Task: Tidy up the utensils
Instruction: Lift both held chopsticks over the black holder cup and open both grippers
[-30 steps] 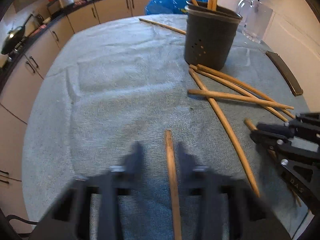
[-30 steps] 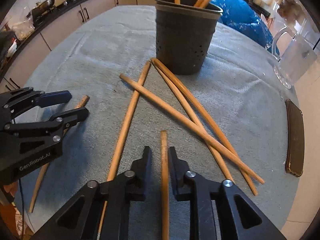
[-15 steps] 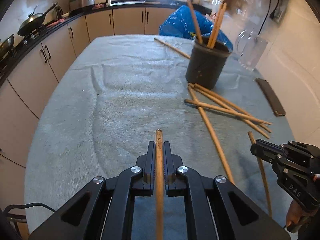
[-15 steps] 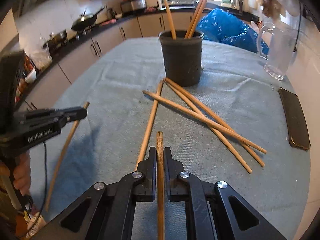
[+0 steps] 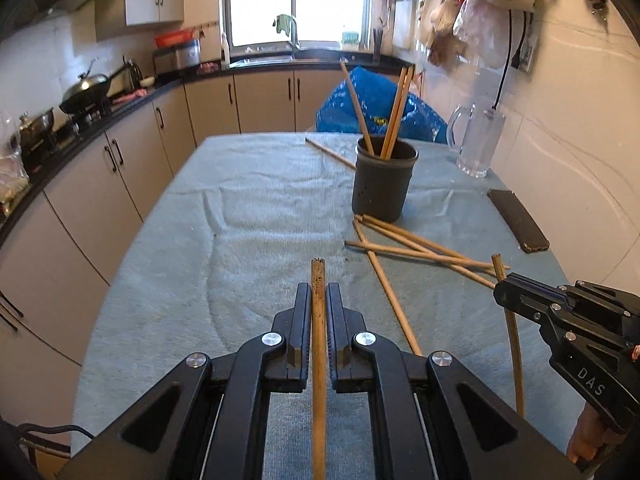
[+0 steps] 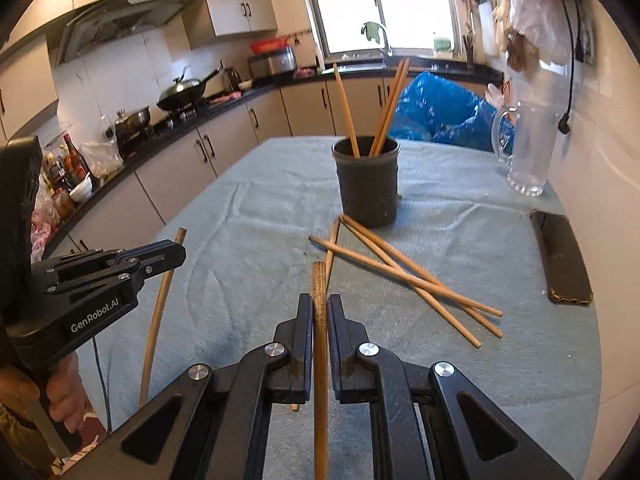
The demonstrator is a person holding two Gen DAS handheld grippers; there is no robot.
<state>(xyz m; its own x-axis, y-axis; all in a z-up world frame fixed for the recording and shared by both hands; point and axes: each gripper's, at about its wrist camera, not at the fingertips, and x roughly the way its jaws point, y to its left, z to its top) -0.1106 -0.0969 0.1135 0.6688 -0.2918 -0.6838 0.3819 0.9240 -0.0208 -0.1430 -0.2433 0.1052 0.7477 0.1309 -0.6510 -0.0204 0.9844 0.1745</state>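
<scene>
Both grippers lifted | round wooden chopsticks (image 5: 319, 344) (image 6: 320, 344) clamped (black fingers (image 5: 301, 320))

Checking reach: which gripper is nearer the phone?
Right. The right gripper is nearer the phone by the wall; the left gripper is farther out, beyond it.

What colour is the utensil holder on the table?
The utensil holder is dark grey, almost black, with small holes in its side; the right wrist view shows it best.
</scene>
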